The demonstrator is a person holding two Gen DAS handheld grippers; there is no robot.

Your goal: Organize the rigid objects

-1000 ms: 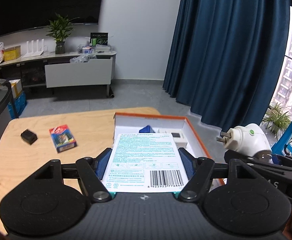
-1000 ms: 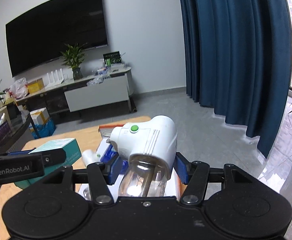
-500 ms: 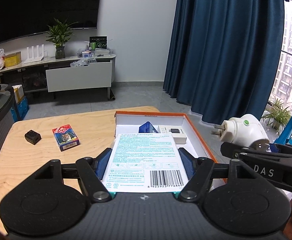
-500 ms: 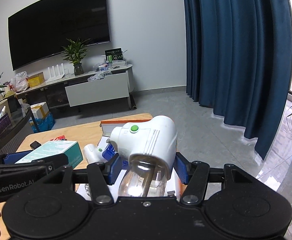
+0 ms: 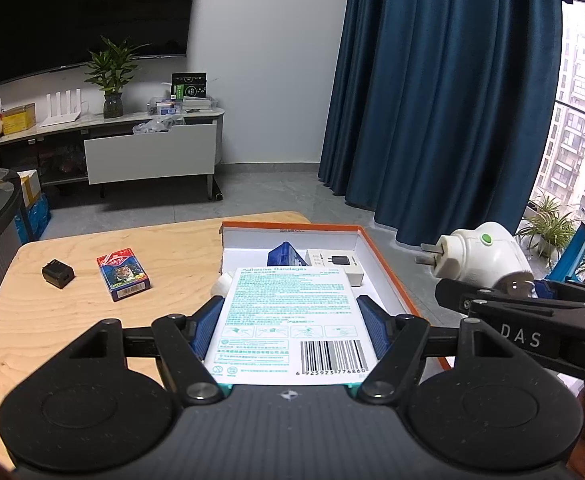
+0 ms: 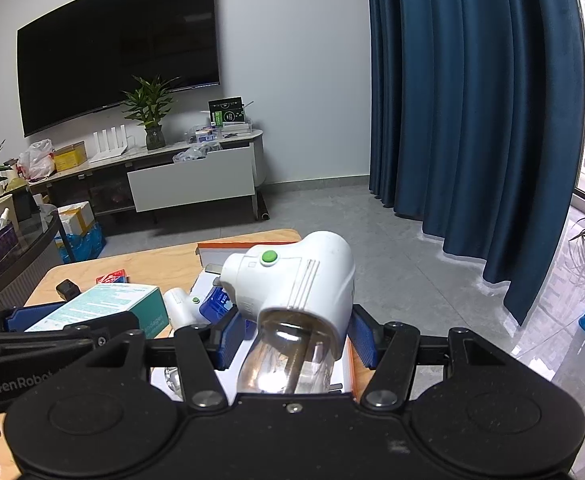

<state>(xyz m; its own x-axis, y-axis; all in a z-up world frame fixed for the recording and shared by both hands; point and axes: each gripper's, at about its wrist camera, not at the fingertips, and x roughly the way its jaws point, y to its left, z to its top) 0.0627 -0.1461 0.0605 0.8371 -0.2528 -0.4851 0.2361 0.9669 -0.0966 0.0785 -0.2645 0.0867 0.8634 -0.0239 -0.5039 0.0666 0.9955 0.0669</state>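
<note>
My left gripper (image 5: 288, 320) is shut on a teal-and-white box of adhesive bandages (image 5: 288, 320), held above the near end of an orange-rimmed white tray (image 5: 384, 264) on the wooden table (image 5: 92, 320). The tray holds a blue pack (image 5: 282, 254) and a white charger box (image 5: 334, 264). My right gripper (image 6: 292, 332) is shut on a white plug-in device with a green button and a clear bottle (image 6: 292, 280). That device (image 5: 480, 258) hangs just right of the tray in the left wrist view. The bandage box (image 6: 104, 306) shows at the left of the right wrist view.
A red-and-blue card pack (image 5: 123, 274) and a small black adapter (image 5: 57, 274) lie on the table's left part. A second white device (image 6: 180, 308) lies in the tray. Blue curtains (image 5: 444, 100) hang at the right, a TV cabinet (image 5: 148, 152) stands behind.
Both views have tilted up slightly, so the table and tray sit a little lower in frame. Both grips are unchanged.
</note>
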